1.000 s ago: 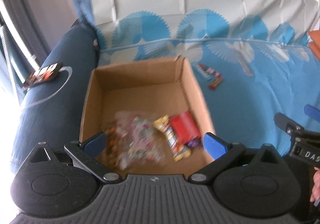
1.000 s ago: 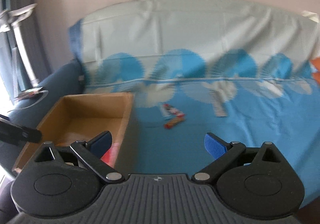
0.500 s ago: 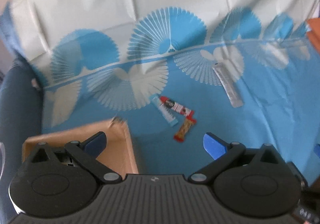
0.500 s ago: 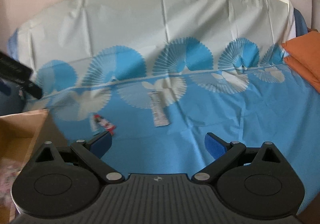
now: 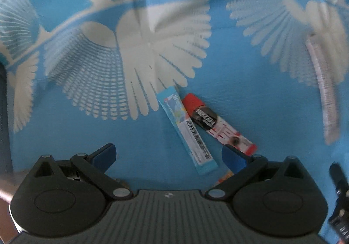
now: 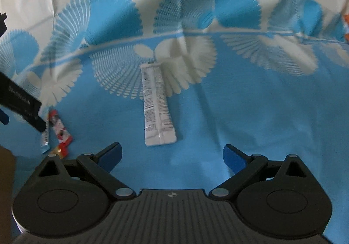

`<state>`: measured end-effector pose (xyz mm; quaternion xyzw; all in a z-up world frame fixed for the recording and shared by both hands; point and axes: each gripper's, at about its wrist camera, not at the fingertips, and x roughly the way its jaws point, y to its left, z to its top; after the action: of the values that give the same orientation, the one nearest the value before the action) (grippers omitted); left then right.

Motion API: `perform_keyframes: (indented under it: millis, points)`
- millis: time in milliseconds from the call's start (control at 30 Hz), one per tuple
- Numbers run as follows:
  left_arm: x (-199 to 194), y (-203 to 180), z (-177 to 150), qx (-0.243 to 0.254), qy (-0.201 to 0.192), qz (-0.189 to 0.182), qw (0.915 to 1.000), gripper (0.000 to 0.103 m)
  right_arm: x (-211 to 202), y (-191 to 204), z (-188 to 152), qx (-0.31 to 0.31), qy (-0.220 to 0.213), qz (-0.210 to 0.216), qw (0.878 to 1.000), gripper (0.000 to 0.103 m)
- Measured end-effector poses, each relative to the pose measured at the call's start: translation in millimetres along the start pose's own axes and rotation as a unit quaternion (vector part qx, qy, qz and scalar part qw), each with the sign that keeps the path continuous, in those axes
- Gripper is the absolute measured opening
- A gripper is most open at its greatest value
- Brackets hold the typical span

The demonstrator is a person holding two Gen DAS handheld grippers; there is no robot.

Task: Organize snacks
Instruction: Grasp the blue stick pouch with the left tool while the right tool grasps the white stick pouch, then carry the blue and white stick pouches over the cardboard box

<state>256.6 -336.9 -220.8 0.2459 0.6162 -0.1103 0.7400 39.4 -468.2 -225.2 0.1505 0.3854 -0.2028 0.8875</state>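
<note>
Snack sticks lie on the blue-and-white patterned cloth (image 5: 250, 91). In the left wrist view a light blue stick pack (image 5: 187, 128) and a red-and-black stick pack (image 5: 216, 124) lie side by side just ahead of my open, empty left gripper (image 5: 169, 154). An orange wrapper (image 5: 224, 176) peeks out beside the right finger. A white stick pack (image 5: 322, 95) lies far right. In the right wrist view that white pack (image 6: 156, 104) lies just ahead of my open, empty right gripper (image 6: 172, 154). The red pack (image 6: 60, 132) lies at the left.
The left gripper's body (image 6: 19, 100) reaches in at the left edge of the right wrist view. A brown cardboard box corner (image 6: 6, 178) shows at the lower left. An orange cushion (image 6: 345, 28) sits at the far right edge.
Both grippers have moved away from the cardboard box and down toward the cloth. The left now hangs over the blue and red packs, the right over the white pack. Both stay open.
</note>
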Motion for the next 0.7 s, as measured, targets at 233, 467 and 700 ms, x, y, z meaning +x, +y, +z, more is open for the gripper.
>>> perform_keyframes:
  millis: [233, 467, 700]
  points:
    - [29.4, 9.5, 13.7, -0.027, 0.016, -0.03, 0.9991, 0.103, 45.3, 12.8, 12.3, -0.022, 0.0, 0.009, 1.0, 0.099]
    - [24.0, 3.0, 21.2, -0.038, -0.015, -0.082, 0.9958, 0.081, 67.1, 23.4, 21.5, -0.075, -0.028, -0.002, 0.997, 0.093]
    - [-1.5, -10.0, 15.7, -0.018, -0.062, -0.104, 0.9924, 0.018, 53.4, 19.4, 17.3, -0.102, -0.056, 0.015, 0.993, 0.029]
